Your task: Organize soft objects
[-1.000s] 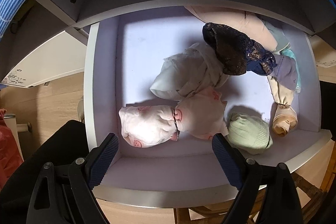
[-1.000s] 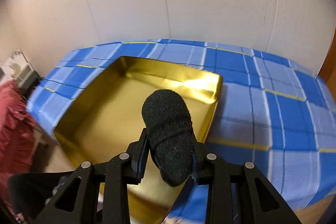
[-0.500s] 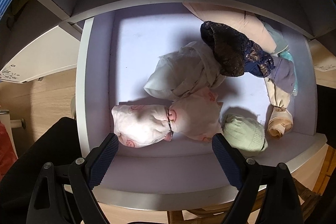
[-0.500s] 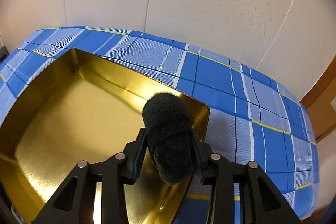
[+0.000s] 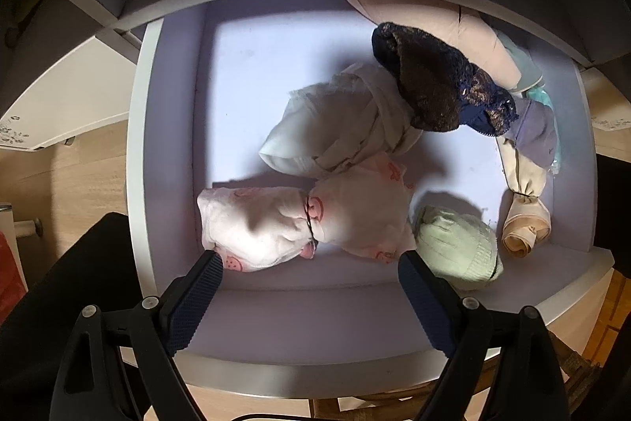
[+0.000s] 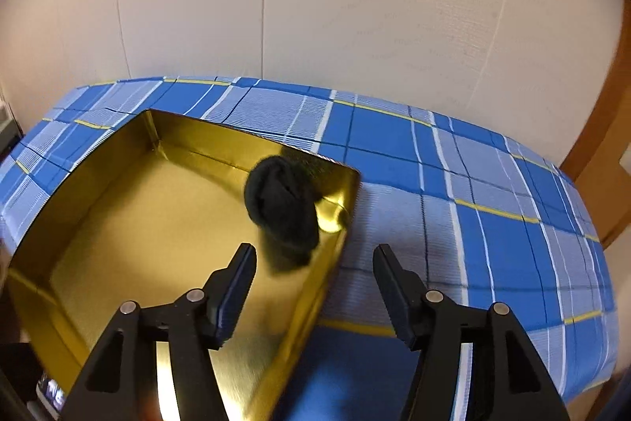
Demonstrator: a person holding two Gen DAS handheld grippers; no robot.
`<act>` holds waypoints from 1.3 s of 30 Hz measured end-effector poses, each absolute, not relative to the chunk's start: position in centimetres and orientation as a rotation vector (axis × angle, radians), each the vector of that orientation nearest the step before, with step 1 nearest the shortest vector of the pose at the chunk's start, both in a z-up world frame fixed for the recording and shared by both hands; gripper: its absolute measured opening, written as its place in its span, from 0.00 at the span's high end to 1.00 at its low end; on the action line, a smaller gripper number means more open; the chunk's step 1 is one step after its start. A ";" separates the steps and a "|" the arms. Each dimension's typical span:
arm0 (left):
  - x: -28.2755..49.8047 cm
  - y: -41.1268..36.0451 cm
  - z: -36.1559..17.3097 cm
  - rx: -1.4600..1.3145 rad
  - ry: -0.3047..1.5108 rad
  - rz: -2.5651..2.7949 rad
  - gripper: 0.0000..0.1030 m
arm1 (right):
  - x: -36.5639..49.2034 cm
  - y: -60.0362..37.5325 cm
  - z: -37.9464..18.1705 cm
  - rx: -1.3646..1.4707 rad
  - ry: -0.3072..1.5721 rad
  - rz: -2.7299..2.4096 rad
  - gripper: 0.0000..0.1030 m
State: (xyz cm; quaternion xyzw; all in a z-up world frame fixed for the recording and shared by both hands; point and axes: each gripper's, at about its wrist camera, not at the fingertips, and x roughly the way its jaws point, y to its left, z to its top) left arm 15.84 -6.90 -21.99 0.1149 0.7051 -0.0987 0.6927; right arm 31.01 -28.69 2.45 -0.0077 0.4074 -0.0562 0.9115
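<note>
Jaws of the right gripper point(image 6: 309, 255) have just been opening and are standing apart and empty, letting the black sock roll point(image 6: 283, 206) go into the gold tray point(image 6: 118, 235).

Sock roll is sitting blurred in the tray's right corner at frame centre, the only item there, the tray resting on a blue checked bed point(image 6: 453, 208). Left gripper point(image 5: 311, 265), jaws wide and empty, is hovering over the white drawer point(image 5: 138, 152), which is holding a pink printed bundle point(image 5: 256, 227), cream, green and dark lace pieces. Next move, likely: closing on the pink bundle.
</note>
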 end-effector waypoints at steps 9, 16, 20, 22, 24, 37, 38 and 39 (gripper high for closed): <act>15.8 -6.5 -23.2 0.268 1.594 -0.194 0.11 | 24.4 -30.1 1.8 0.049 0.813 -0.129 0.37; 16.0 -6.0 -23.8 0.257 1.603 -0.174 0.11 | 19.6 -30.5 -0.6 0.090 0.833 -0.147 0.37; 16.2 -4.9 -24.2 0.231 1.612 -0.156 0.11 | 17.3 -30.5 -3.4 0.128 0.900 -0.145 0.36; 16.4 -4.2 -24.5 0.217 1.616 -0.143 0.11 | 16.7 -30.6 -4.7 0.154 0.945 -0.139 0.36; 16.5 -3.7 -24.8 0.204 1.621 -0.133 0.11 | 16.4 -30.4 -6.3 0.195 1.011 -0.130 0.36; 17.9 -0.4 -25.8 0.025 1.616 -0.139 0.11 | 15.7 -26.8 -15.3 0.226 1.383 -0.010 0.36; 18.1 0.0 -25.8 -0.005 1.614 -0.136 0.11 | 15.7 -26.6 -15.5 0.229 1.390 -0.007 0.36; 18.4 0.5 -26.0 -0.053 1.623 -0.140 0.11 | 15.7 -26.4 -15.8 0.233 1.402 0.000 0.36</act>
